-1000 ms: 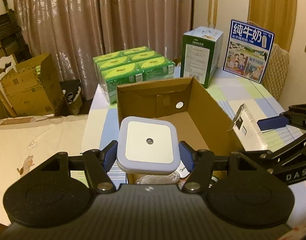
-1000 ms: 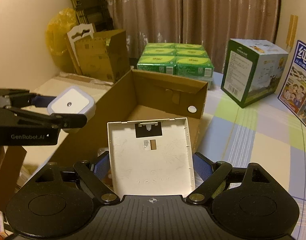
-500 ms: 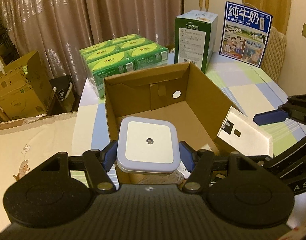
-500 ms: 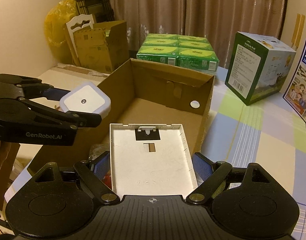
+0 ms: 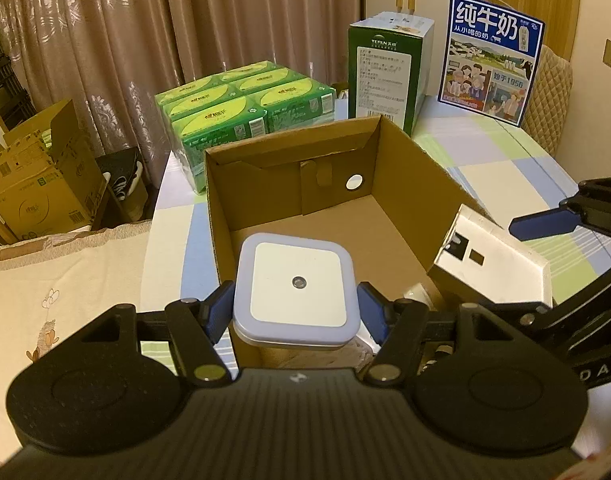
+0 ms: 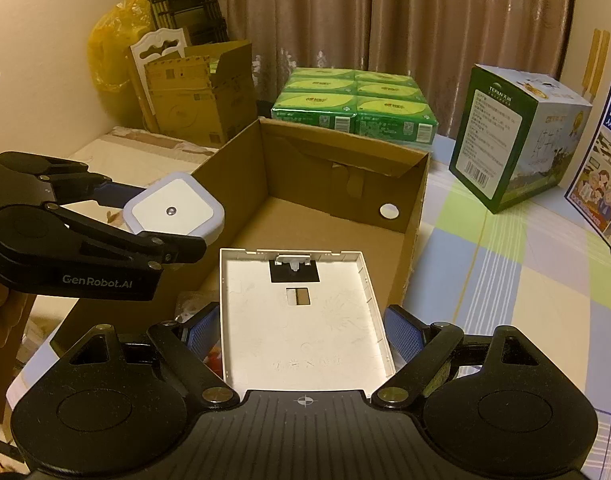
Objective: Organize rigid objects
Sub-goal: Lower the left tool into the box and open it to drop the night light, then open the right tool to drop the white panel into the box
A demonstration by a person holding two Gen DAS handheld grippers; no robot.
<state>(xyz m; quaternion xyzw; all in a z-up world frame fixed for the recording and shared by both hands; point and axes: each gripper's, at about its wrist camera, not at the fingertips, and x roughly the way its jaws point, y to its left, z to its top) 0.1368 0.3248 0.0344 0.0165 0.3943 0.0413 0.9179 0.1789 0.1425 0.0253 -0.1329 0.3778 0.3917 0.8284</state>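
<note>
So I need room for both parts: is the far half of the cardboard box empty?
Yes. The cardboard box shows bare floor at its far end; small items lie only at the near end, partly hidden.

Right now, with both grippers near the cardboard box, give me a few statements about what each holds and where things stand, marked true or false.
1. The left gripper holds a square white night light between its jaws. True.
2. The right gripper is empty. False: its jaws clamp a flat white plastic tray.
3. The cardboard box is closed with tape. False: it stands open at the top.
4. The green tissue packs sit beyond the box, toward the curtain. True.
5. The night light already lies on the box floor. False: it is held in the jaws above the box's near edge.
</note>
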